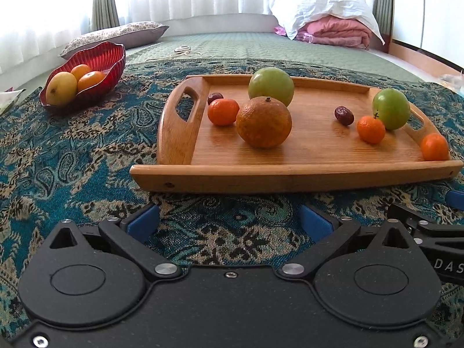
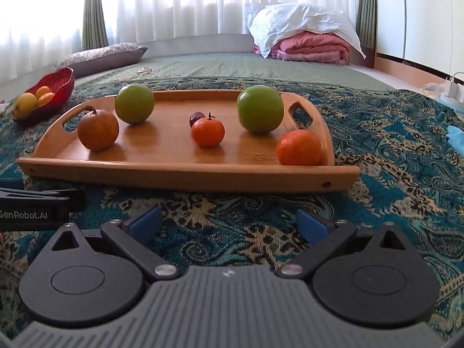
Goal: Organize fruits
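While both pairs of tongs hang low over the patterned cloth (image 1: 72,156) just short of the wooden tray (image 1: 290,174), neither has anything in it: the left tongs (image 1: 229,220) and the right tongs (image 2: 229,220) each stand with jaws spread wide and only fabric between the blue pads. They sit side by side; the right tool's arm shows at the right edge of the left view. That looks like a ready stance, each pair facing its own half of the tray.

On the tray the fruit lies loose and well apart, which leaves room for wide jaws to come around a piece. Nearest the left tongs is the large orange (image 1: 264,121), with a small mandarin (image 1: 222,111) and a dark date (image 1: 215,97) beside it and a green apple (image 1: 271,86) just behind. Nearest the right tongs is a mandarin (image 2: 298,148) resting against the tray's front corner; the raised rim there may hinder a low approach. Farther in are a stemmed mandarin (image 2: 208,132) with a date (image 2: 196,118) close behind it, and a second green apple (image 2: 260,108).

Beyond, left of the tray, the red bowl (image 1: 95,58) already holds a yellow fruit and oranges, so it seems the likely destination. Farther back lie a pillow (image 1: 116,33), folded pink bedding (image 1: 339,32) and curtains.
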The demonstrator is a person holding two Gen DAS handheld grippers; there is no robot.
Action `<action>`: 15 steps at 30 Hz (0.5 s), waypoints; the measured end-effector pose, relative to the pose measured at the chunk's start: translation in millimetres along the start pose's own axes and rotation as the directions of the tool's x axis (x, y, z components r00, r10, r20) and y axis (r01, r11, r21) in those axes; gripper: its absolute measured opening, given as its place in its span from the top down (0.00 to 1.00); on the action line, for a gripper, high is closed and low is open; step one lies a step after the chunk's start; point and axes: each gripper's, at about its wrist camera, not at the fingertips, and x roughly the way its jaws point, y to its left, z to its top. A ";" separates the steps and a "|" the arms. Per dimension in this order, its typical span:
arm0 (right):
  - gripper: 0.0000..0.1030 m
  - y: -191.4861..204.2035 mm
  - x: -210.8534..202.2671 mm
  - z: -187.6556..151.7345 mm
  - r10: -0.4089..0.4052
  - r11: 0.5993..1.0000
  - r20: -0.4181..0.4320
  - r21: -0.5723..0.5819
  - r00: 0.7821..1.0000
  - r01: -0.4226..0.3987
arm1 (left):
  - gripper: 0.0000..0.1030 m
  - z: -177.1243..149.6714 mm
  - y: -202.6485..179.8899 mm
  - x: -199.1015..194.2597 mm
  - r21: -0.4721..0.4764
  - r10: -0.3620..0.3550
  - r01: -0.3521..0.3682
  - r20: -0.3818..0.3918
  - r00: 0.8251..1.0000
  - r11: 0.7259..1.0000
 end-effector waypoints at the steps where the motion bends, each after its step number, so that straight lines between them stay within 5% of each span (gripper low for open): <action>1: 0.00 0.6 -0.5 -0.2 -0.003 1.000 0.002 -0.004 1.000 0.003 | 0.00 -0.5 0.1 0.0 0.000 -0.001 0.001 0.001 1.000 1.000; 15: 0.00 2.9 -0.4 -1.4 -0.016 1.000 -0.002 -0.014 1.000 0.016 | 0.00 -5.4 4.4 0.5 -0.016 -0.019 0.019 0.019 1.000 1.000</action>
